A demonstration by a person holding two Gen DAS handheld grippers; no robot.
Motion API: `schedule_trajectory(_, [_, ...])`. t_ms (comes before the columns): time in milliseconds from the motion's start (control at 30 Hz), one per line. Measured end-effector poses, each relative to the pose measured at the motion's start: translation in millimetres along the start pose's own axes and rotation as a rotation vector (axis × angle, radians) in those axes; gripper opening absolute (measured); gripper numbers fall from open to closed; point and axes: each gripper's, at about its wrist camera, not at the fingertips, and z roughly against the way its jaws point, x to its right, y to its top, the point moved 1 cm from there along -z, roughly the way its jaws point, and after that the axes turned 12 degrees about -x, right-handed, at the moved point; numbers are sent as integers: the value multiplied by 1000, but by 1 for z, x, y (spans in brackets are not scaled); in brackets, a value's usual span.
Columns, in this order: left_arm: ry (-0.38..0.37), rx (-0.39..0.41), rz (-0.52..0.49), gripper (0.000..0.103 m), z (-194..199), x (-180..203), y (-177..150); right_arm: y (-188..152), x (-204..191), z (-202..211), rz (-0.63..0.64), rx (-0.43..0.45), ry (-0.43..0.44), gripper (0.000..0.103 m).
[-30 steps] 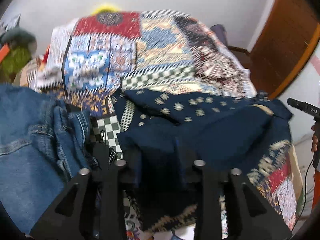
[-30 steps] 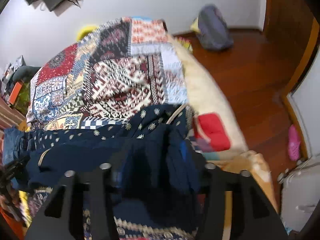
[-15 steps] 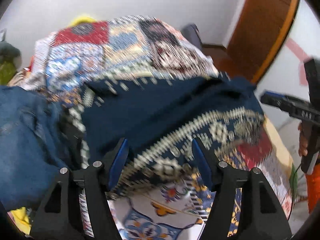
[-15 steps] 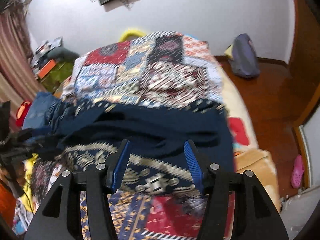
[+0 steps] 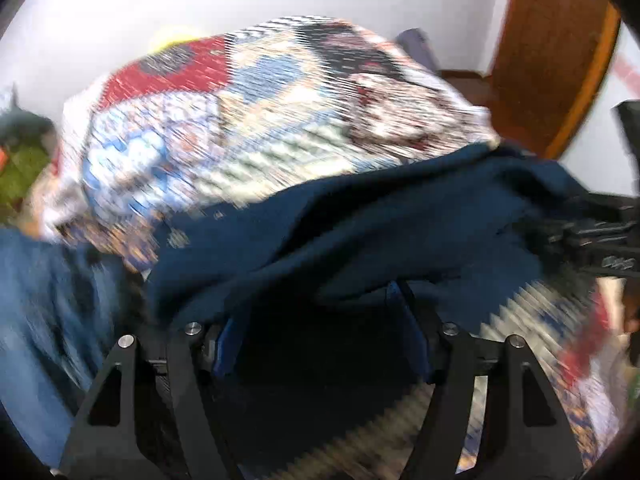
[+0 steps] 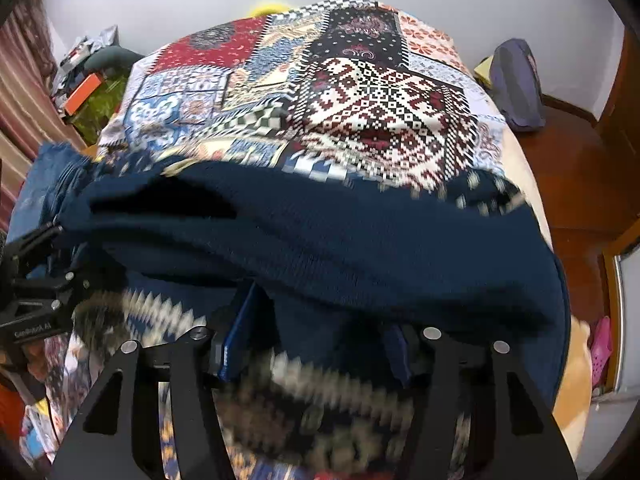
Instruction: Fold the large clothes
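Navy knitted sweater (image 6: 360, 240) lies bunched across the patchwork bed (image 6: 380, 92), both the left gripper (image 5: 320, 328) and right gripper (image 6: 316, 332) spread apart beneath its fold; unpinched, that thick layer could slump and undo.

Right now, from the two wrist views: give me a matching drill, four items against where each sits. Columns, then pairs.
Items:
1 navy sweater
2 jeans
3 purple backpack
4 pink slipper

Places:
A floor by the far wall
B bed's left edge
C floor, near right
D draped over both tongs

Pairs: 1-D, 2-B, 3-A, 4-C
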Motion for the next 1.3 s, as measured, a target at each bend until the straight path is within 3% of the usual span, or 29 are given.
schedule_trajectory(33, [61,15,30,68,1,-9,16,11,4,2,-17,8,-31,54])
schedule_trajectory(100, [84,45,96,68,10,-26,33,30,12,17,-75,78,-111,54])
schedule_trajectory(200, [-5,111,180,68,33,-47,40,36,15,43,-109,175,-100,54])
schedule_trajectory(300, [-38,134,165,68,47,-47,32,26,5,62,-79,221,-59,54])
schedule_trajectory(533, [-94,93,73,68,44,-18,-3,-10,-30,64,30,225,-12,54])
schedule_trajectory(800, [-172,25,-9,68,24,26,-46,-37,-49,26,100,153,-20,54])
schedule_trajectory(900, [-133,-2,-27,68,6,33,-55,-44,-42,8,104,115,-51,55])
schedule_trajectory(967, [-100,24,-30,77,0,32,-61,-50,-33,6,97,134,-57,64])
schedule_trajectory(1033, [-76,49,-11,87,-1,27,-64,-54,-25,10,85,149,-51,67])
schedule_trajectory(1200, [-76,51,32,86,1,7,-76,-65,2,19,20,153,-114,71])
schedule_trajectory(1300, [-58,46,53,87,3,-7,-85,-73,24,20,-28,142,-107,71])
